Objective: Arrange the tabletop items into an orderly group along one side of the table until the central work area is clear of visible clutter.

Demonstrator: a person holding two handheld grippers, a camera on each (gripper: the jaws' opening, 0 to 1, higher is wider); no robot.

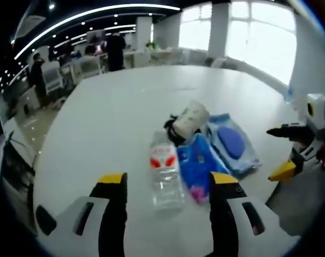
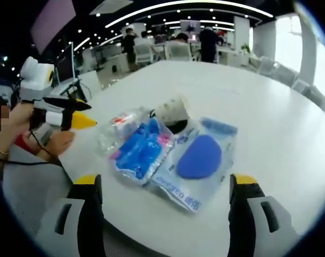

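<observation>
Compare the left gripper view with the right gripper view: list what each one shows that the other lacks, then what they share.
Left gripper view alone: the bottle's red label facing the camera, the left gripper open, and the right gripper entering from the right.

Right gripper view alone: a person's hand holding the left gripper, and the right gripper's own wide-set jaws.

Both: the white table, plastic bottle, blue crinkled packet, clear pouch with a blue pad, and pale rolled item.
</observation>
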